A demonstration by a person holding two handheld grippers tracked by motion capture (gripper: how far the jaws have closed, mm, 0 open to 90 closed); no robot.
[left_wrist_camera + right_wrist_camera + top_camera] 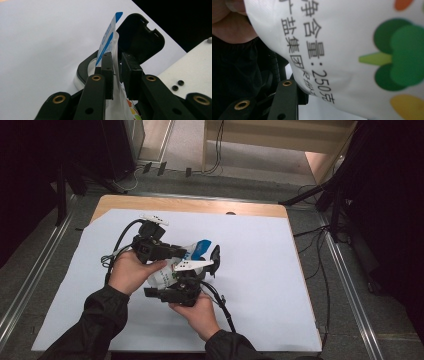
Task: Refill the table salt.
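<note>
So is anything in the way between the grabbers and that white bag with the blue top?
Nothing visible. The left gripper already has the white bag pinched between its jaws, and the right gripper is pressed up against the bag's printed side. A black flip-top lid stands open just beyond the bag.

A white pouch (352, 50) of glossy, smooth plastic film, printed in blue, green and orange, was seen. A container (86, 68) and its hinged lid (140, 37) were made of matt black plastic. The left tool (117, 72) was of matt black plastic with brass-coloured rivets. The wooden surface (200, 206) was covered by matt white paper (260, 270).
</note>
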